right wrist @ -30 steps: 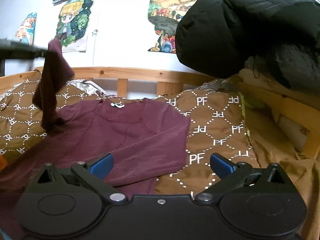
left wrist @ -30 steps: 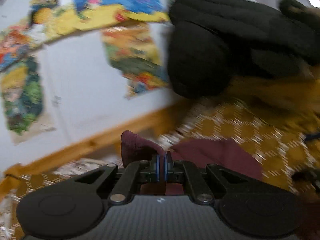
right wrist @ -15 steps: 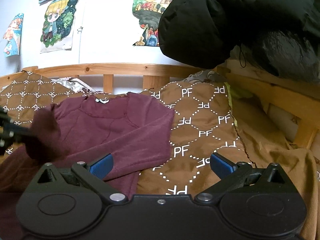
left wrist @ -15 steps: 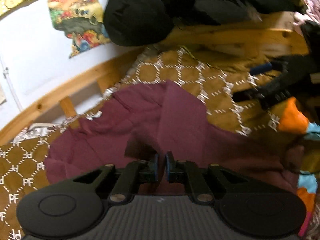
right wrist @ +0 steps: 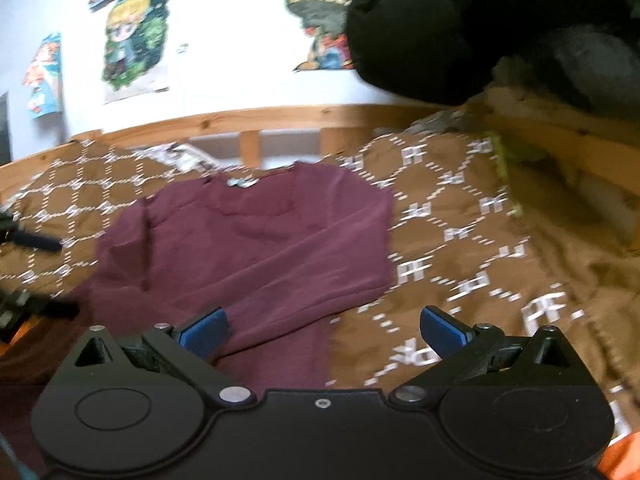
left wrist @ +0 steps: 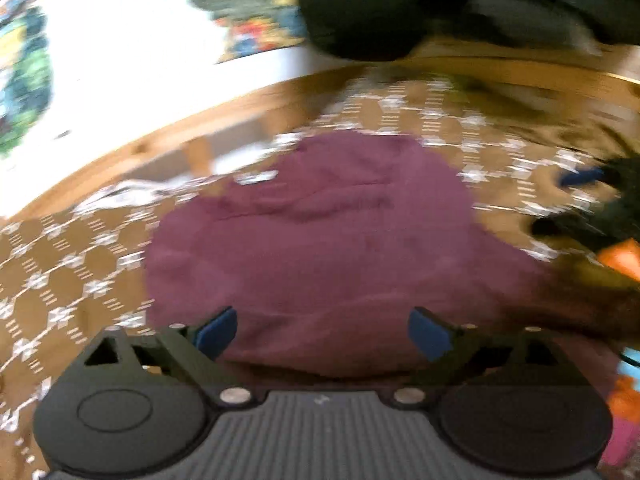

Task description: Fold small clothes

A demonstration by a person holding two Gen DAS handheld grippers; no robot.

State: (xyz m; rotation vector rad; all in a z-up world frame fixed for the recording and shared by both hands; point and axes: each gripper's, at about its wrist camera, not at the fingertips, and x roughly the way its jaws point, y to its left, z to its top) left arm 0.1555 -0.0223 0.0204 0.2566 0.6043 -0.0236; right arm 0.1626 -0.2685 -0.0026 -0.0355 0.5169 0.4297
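A maroon long-sleeved top lies on the brown patterned bedspread, neck toward the headboard, with both sleeves laid across the body. It also shows in the blurred left wrist view. My left gripper is open and empty just above the top's near edge. Its black fingers show at the left edge of the right wrist view. My right gripper is open and empty over the top's lower right part. It shows at the right in the left wrist view.
A wooden bed rail runs behind the top, below a white wall with posters. A black puffy jacket hangs over the right rail. Orange cloth lies at the right edge.
My left gripper carried the left sleeve down across the top, let it go and opened wide. The sleeve now lies flat on the top. My right gripper stayed open and shifted slightly.
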